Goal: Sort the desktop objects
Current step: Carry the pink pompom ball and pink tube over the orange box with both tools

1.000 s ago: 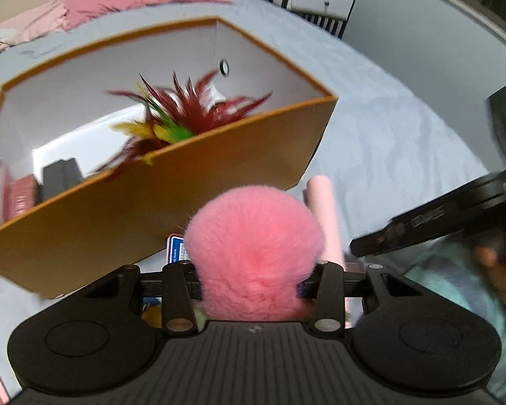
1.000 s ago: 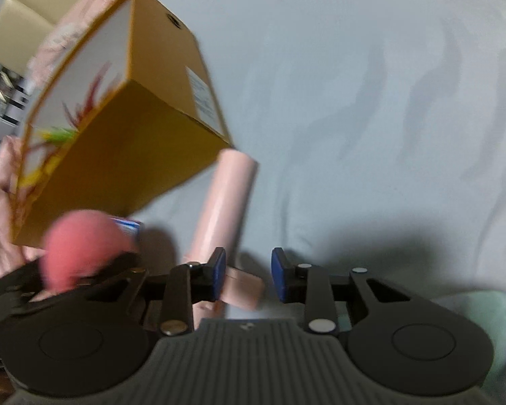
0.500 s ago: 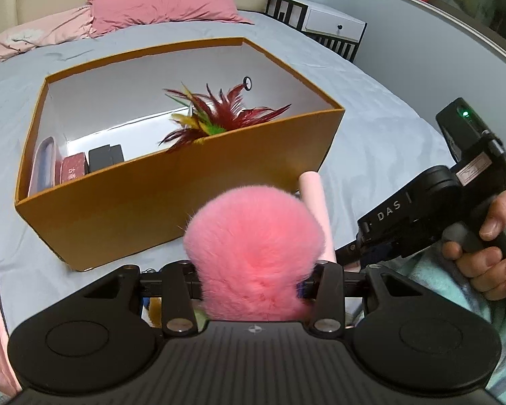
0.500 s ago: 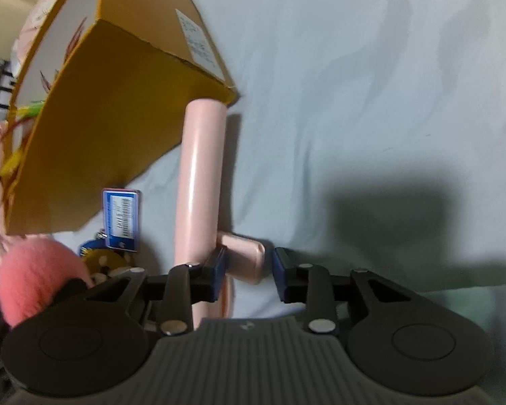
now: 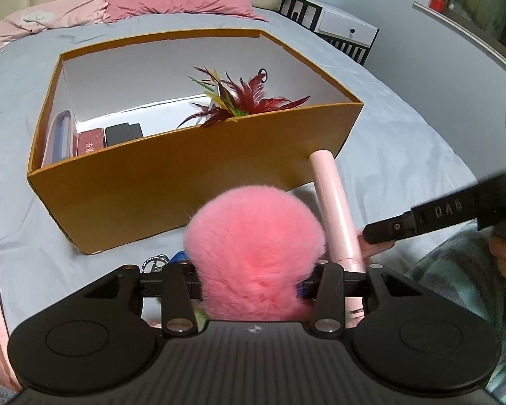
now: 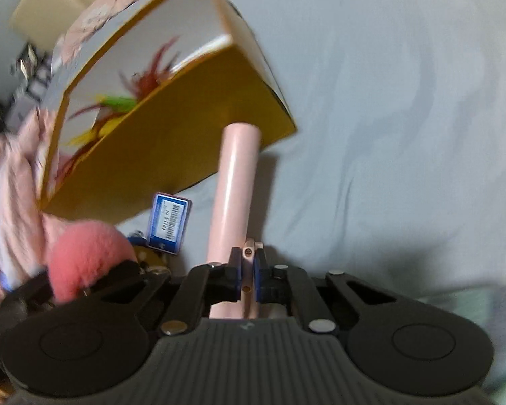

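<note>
The pale pink plastic cylinder with a side tab [image 6: 236, 182] is lying on the grey bedsheet [image 6: 404, 118], its far end nearing the open orange cardboard box's [image 5: 172, 182] corner, with bare sheet spreading to its right. The right gripper [image 6: 248, 270], jaws just closed from apart, is pinching the tab. The left gripper [image 5: 253, 280] is squeezing a fluffy pink pompom [image 5: 253, 246].

My left wrist camera looks steeply down over its fingers at the open orange box [image 5: 192, 182] close ahead. My right one (blurred) sees that box [image 6: 172, 141] from its near right corner; both share the pink tube [image 5: 334, 209] [image 6: 236, 185].
</note>
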Motion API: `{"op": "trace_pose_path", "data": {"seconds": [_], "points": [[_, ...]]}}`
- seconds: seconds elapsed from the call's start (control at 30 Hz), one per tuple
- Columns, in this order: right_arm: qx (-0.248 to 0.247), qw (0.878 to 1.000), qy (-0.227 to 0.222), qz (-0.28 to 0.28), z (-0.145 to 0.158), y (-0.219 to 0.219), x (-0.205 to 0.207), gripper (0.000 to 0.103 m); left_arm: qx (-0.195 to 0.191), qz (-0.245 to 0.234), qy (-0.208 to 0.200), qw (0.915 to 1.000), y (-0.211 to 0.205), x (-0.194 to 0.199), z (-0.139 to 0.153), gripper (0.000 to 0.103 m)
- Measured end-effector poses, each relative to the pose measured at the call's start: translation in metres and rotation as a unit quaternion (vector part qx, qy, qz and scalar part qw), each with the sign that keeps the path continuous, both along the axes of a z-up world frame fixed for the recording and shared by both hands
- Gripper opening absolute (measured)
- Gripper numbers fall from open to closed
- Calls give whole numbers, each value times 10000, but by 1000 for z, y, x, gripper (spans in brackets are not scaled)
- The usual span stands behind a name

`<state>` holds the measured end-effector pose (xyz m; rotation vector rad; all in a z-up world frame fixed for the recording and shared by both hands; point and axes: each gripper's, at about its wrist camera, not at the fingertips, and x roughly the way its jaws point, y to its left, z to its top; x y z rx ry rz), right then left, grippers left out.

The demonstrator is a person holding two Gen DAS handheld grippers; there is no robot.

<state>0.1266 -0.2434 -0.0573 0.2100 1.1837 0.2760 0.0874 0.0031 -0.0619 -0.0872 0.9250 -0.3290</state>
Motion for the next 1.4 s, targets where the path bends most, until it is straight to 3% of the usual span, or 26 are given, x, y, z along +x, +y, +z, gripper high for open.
{"op": "trace_pose_path", "data": {"seconds": [0.13,0.33,0.57,0.87,1.2,1.4], "points": [[-1068,9916,-400,614,11,26,-8,6,-81,26,33,10000,2,1,-1,48],[-1570,9827,-629,760,-7,47,-7,7,-136,30,53,9999,4,-1,-2,48],[-1604,9800,-985,642,-3,60,-17,6,-123,-27,21,9999,1,-4,-1,48],[-1680,9745,-1457,299,52,36,-28,6,-359,-94,-231,9990,4,-16,15,48],[-1289,9669,-2143,513,130,34,-21,6,-973,-59,-738,9925,22,-21,77,48],[-1404,9500,-2593,1023,160,68,3,6,-986,143,-1012,9899,42,1,110,48]]}}
